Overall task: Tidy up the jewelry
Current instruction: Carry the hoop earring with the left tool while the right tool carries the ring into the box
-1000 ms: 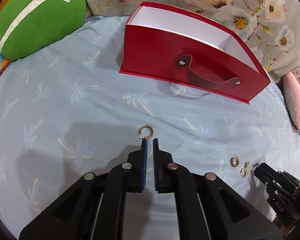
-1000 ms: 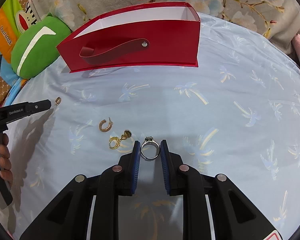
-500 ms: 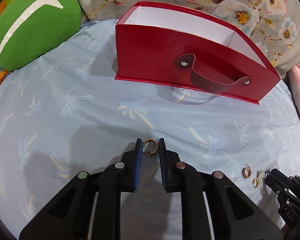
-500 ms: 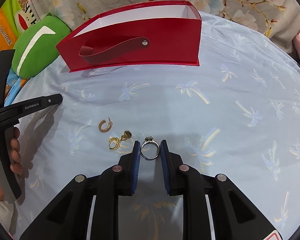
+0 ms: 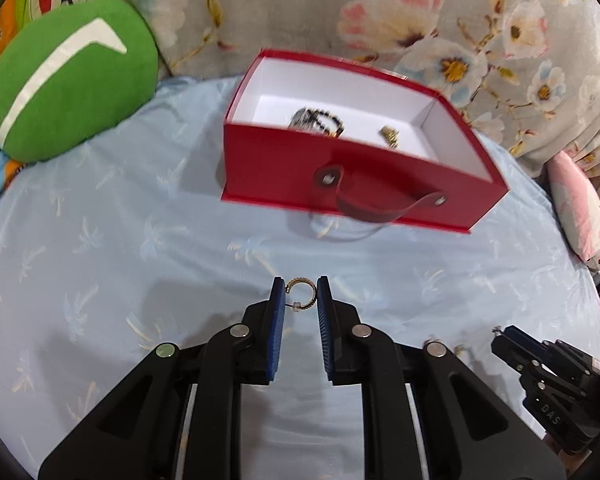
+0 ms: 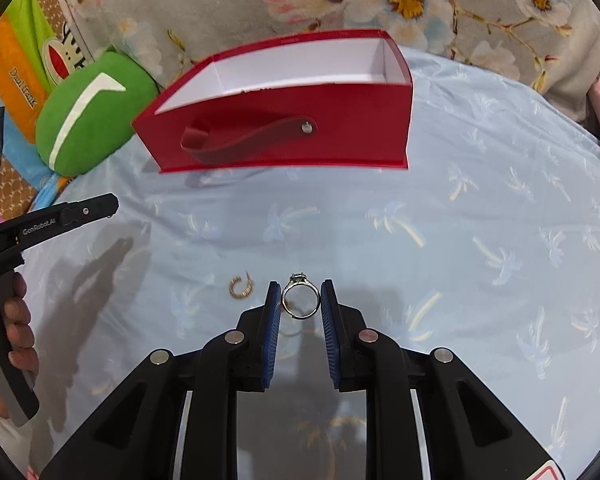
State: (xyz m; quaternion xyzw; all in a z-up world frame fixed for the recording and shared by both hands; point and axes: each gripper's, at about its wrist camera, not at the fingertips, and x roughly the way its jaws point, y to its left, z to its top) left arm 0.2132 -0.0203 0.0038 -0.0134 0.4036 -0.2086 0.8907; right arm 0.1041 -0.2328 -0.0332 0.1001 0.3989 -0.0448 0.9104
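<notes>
Above the pale blue bedsheet [image 5: 100, 248], both grippers point obliquely downward toward the red box [image 5: 284, 168]. Left gripper [image 5: 301, 294]: fingers narrow, clamped on a small gold hoop earring [image 5: 302, 291]. Right gripper [image 6: 300, 295]: fingers narrow, clamped on a silver ring [image 6: 300, 300] (stone uppermost). Left wrist view alone shows the box interior, holding a dark beaded piece [image 5: 318, 122] and a gold item [image 5: 390, 136], both blurred. Right wrist view alone shows a second gold earring [image 6: 240, 287] lying on the sheet, and the person's hand [image 6: 18, 320] gripping the left tool's handle.

Pale blue palm-print bedsheet [image 6: 480, 208], red box [image 6: 340, 136], gold hoop earring [image 6: 239, 287], green cushion [image 5: 68, 88]
</notes>
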